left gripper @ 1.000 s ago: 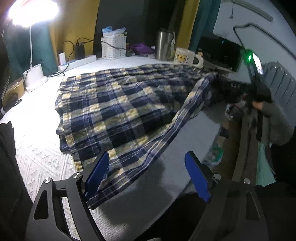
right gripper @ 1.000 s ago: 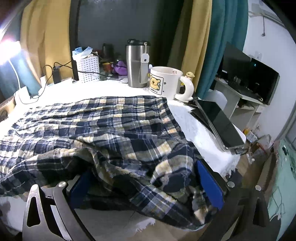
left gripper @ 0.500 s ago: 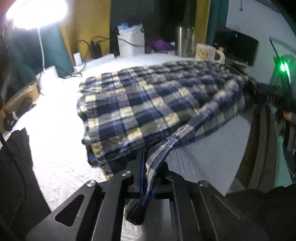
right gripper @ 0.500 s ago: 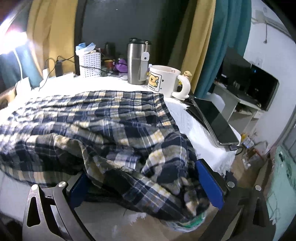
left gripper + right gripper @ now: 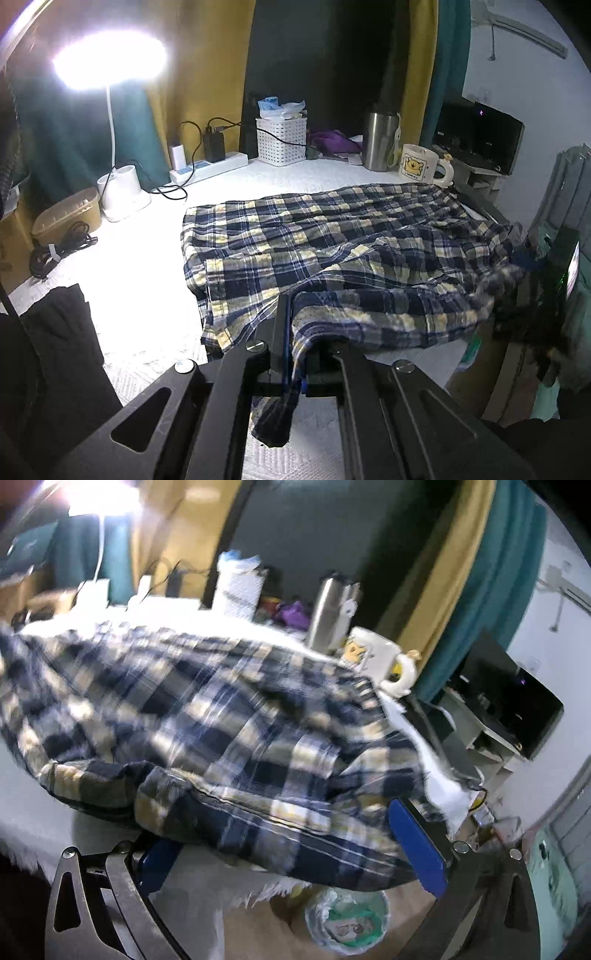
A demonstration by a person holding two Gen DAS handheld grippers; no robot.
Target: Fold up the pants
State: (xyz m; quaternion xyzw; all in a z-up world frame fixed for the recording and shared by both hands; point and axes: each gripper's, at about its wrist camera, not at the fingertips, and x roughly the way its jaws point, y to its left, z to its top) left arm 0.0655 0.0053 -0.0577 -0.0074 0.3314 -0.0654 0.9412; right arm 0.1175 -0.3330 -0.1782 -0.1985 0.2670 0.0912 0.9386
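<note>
**Soft plaid pants, pinched at one edge and ready to be carried over**

The pants lie spread across the white-covered bench, one end trailing toward the bench's right edge near the mug. They are thin woven plaid cloth: light, limp and creased, with no stiffness of their own. Anything lifted will sag between the two holds, and a loose pinch is likely to slip along the weave.

The left gripper has its fingers pressed together on a bunched strip of the near edge; a dark tail of fabric hangs out below the pinch. That hold looks secure but narrow, so the cloth fans out from it in a ridge across the top layer.

The right gripper has its fingers spread wide, one blue pad on either side of the hanging end of the pants, not closed on it. This view is blurred by motion, so whether a pad touches the cloth cannot be told.

A good second hold, in my judgement, would be the thick hemmed or seamed edge at that overhanging end, taken through all layers at once. The double fabric there gives the fingers more to bite than a single flat layer. A bin stands on the floor just beneath, so a dropped end could fall toward it.
</note>
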